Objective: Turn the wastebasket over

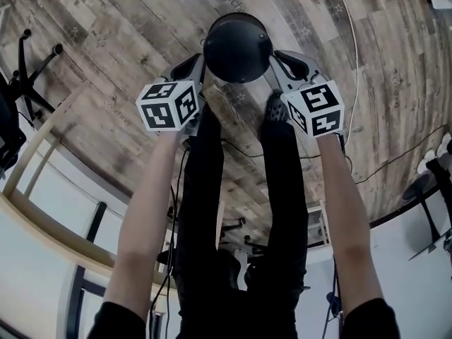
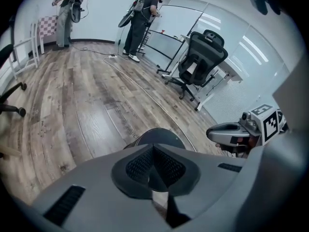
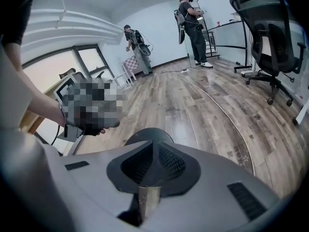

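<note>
Black bin point(image 1: 237, 48) on the wood floor point(image 1: 106, 34), top centre of frame, between your grippers. Left gripper point(image 1: 188, 68) and right gripper point(image 1: 292, 63): fingers together, empty. Open them first, take opposite rim sides, flip evenly.

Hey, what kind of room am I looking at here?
Probably an office or a lab-style workspace. A black swivel office chair stands by glass partition walls, and the open wood-plank floor stretches to plain white walls.
</note>
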{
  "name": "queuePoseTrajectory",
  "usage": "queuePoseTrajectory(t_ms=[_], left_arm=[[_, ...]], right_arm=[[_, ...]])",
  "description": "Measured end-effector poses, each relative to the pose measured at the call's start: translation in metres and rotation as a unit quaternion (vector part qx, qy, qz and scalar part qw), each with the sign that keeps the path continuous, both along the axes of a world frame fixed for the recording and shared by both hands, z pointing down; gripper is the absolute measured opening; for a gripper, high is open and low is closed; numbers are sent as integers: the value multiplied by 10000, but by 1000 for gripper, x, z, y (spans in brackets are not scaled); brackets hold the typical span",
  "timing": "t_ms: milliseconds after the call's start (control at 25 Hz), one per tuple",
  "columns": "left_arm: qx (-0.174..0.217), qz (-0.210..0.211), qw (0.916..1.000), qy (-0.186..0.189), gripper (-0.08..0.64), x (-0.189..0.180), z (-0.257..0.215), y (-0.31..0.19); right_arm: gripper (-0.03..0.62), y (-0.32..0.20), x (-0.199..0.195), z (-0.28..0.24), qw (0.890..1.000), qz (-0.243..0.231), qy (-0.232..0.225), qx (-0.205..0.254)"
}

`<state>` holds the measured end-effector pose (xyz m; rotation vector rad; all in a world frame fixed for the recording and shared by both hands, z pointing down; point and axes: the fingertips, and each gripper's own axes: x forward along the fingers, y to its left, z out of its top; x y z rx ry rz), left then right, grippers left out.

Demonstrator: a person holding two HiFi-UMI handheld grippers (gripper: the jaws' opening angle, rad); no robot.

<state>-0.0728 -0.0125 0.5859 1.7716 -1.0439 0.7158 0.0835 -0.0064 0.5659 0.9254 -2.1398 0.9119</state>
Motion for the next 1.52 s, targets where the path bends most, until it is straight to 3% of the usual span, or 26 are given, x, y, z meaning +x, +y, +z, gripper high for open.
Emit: queuePoseTrajectory(t_ms=[160, 440, 640, 720, 800, 1000, 1040, 1120, 1520], left_arm=[[-151, -138, 9997, -100, 17, 1, 20, 2], [-290, 122, 9993, -217, 17, 12, 44, 13], [-333, 23, 9993, -192, 17, 8, 52, 12], [-314, 10, 9993, -184, 18, 4, 53, 10], [-309, 19, 9994, -181, 18, 1, 53, 9], [-338, 58, 9993, -138, 22, 1, 54, 10], [-361, 43, 9992, -134, 31, 2, 56, 11], [-431, 6, 9990, -120, 125, 2, 59, 12], [-633, -295, 9975, -146, 167, 0, 80, 16]], right_arm=[[35, -3, 6, 22, 9998, 17, 163, -77], [35, -1, 8, 52, 9992, 97, 317, -213], [38, -6, 8, 68, 9985, 148, 442, -290], [67, -8, 5, 73, 9983, 127, 441, -368], [147, -7, 2, 78, 9980, 92, 416, -474], [166, -6, -1, 90, 9967, 44, 472, -661], [170, -6, -2, 93, 9963, 28, 487, -702], [175, -6, -2, 96, 9957, -5, 528, -758], [177, -3, -1, 109, 9940, -62, 573, -926]])
